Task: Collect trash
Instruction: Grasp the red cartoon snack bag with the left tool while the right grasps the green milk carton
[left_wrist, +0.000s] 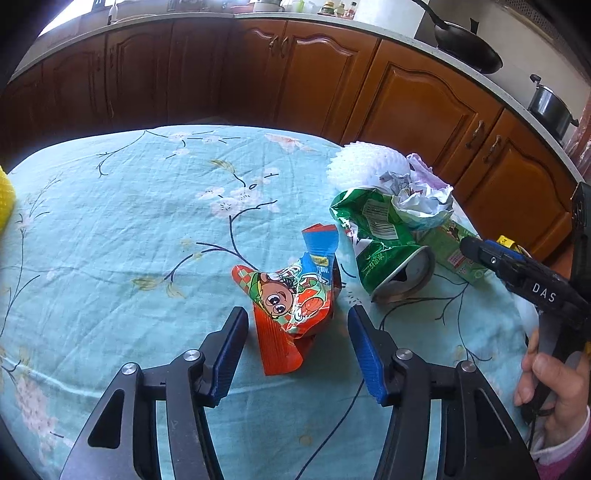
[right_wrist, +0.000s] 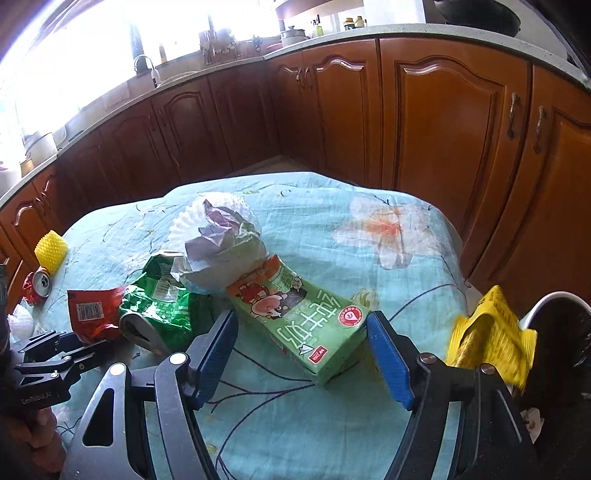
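Trash lies scattered on the bench under a floral blue cloth. Nearest, the left claw gapes wide around a red snack wrapper, not pinching it. The right claw spreads wide, empty, flanking the near end of a green carton. Farther off sit a crushed green can, crumpled paper and white foam netting.

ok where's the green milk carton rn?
Right wrist view: green milk carton lies on the tablecloth between the open right gripper fingers, far end under the crumpled paper.
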